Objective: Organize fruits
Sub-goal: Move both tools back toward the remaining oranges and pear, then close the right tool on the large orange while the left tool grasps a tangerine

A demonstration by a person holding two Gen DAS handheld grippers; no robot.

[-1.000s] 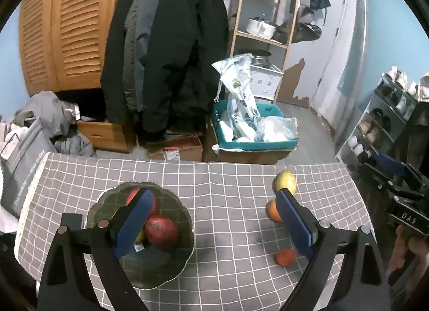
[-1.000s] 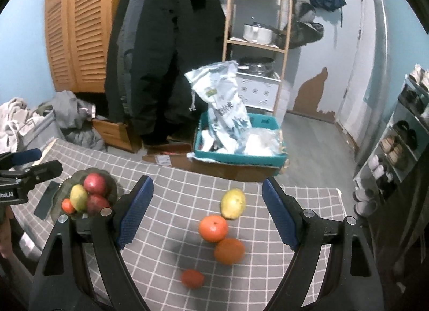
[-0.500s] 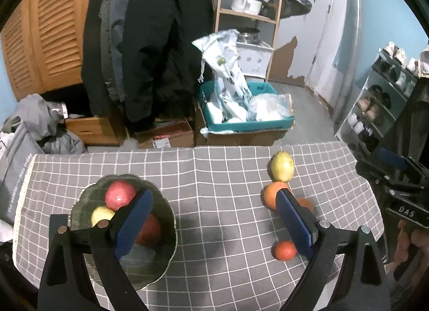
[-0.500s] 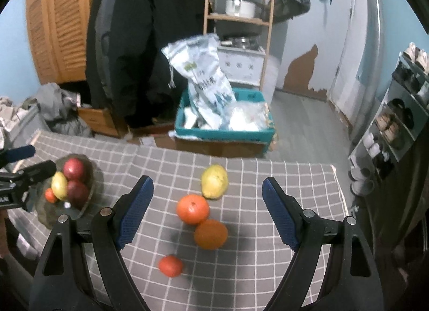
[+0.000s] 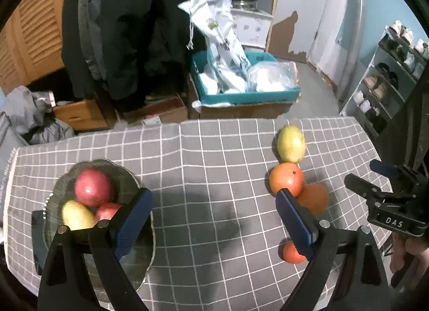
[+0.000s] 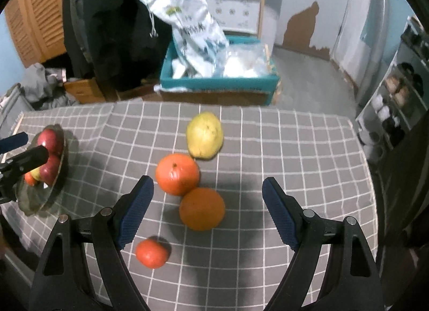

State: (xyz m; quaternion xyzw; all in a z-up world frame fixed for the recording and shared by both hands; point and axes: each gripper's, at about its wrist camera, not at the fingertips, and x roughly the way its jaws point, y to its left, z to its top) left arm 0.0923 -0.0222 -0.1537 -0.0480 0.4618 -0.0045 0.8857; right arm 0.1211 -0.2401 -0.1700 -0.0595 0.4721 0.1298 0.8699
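A glass bowl [image 5: 63,181] on the left of the checked cloth holds red apples [image 5: 92,186] and a yellow pear [image 5: 76,215]; it also shows in the right wrist view [image 6: 57,177]. On the right lie a yellow pear [image 6: 205,134], two oranges [image 6: 177,174] [image 6: 201,212] and a small tangerine [image 6: 151,253]. My right gripper [image 6: 207,205] is open above the nearer orange. My left gripper [image 5: 214,219] is open and empty over the cloth between bowl and loose fruit.
Behind the table stand a teal crate [image 6: 219,83] with plastic bags, hanging dark coats [image 5: 128,24], a wooden shelf and cardboard boxes. A shoe rack [image 5: 388,75] is at the right. The table's right edge lies close to the fruit.
Both grippers have moved forward and lower toward the table. The loose fruit now sits larger and nearer between my right fingers. Both stay open.
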